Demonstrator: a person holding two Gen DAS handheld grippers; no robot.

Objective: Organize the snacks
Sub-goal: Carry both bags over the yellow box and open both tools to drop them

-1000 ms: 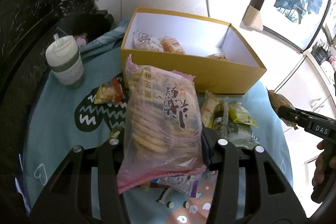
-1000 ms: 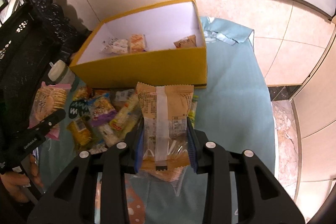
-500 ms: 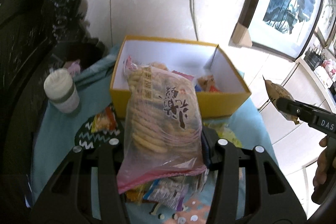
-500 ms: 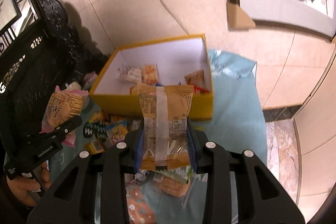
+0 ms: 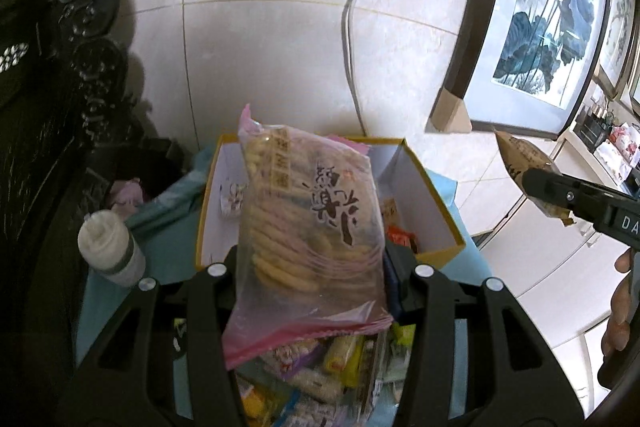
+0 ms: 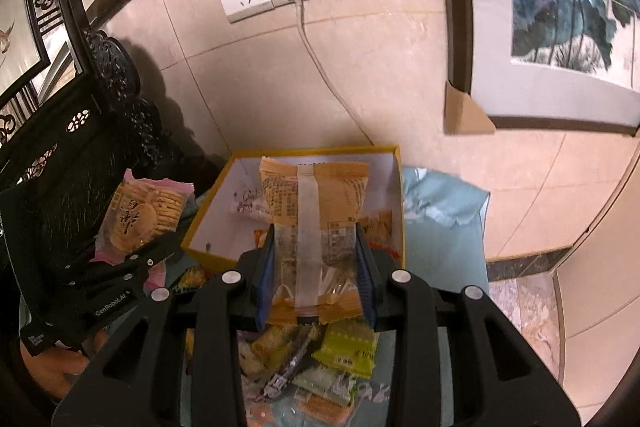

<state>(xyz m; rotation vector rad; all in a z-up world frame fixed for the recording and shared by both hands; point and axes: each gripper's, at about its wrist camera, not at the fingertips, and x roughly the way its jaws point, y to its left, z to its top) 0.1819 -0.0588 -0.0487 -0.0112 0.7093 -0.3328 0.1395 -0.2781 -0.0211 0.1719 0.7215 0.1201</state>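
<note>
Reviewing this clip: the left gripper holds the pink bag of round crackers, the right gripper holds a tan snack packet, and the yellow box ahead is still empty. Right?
Not quite: the yellow box is not empty. The right wrist view shows several small packets already lying inside it. The rest stands: the left gripper grips the pink bag of round crackers, and the right gripper holds the tan snack packet.

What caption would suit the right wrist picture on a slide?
Right tongs grip a tan snack packet above the yellow box, while left tongs hold a cracker bag beside it.
</note>
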